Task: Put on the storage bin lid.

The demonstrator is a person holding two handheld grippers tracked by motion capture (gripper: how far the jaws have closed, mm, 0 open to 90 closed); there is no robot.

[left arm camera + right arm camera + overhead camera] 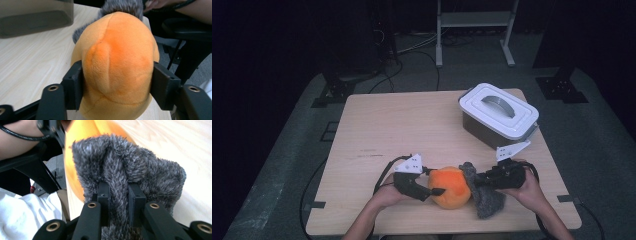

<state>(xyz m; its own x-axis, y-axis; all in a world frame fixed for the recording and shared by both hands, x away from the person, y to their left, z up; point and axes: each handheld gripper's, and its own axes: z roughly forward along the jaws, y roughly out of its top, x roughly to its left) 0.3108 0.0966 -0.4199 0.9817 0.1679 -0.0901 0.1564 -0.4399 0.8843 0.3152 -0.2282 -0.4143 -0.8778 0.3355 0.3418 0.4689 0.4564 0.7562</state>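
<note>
At the near edge of a light wooden table [412,125], seen from above, we find a round orange plush toy [450,187] resting on the tabletop between two hand-held grippers. The left gripper [430,192] comes in from the left, held in the person's left hand [388,194], and its two black jaws are clamped on the orange plush from either side. In the left gripper view we see this plainly: the soft orange body [117,62] bulges between the jaws, which press into its flanks, and a tuft of grey fur [122,6] shows behind it. The right gripper [477,181], held in the person's right hand [527,187], meets the toy from the right, where a shaggy grey fuzzy piece [484,192] lies against the orange ball and spreads toward the table's front edge. In the right gripper view we see its jaws nearly together, pinching a ridge of that grey fur [120,182], with orange plush [75,157] just behind. Well apart, toward the far right of the table, stands a dark container with a white handled lid [498,109], closed.
</note>
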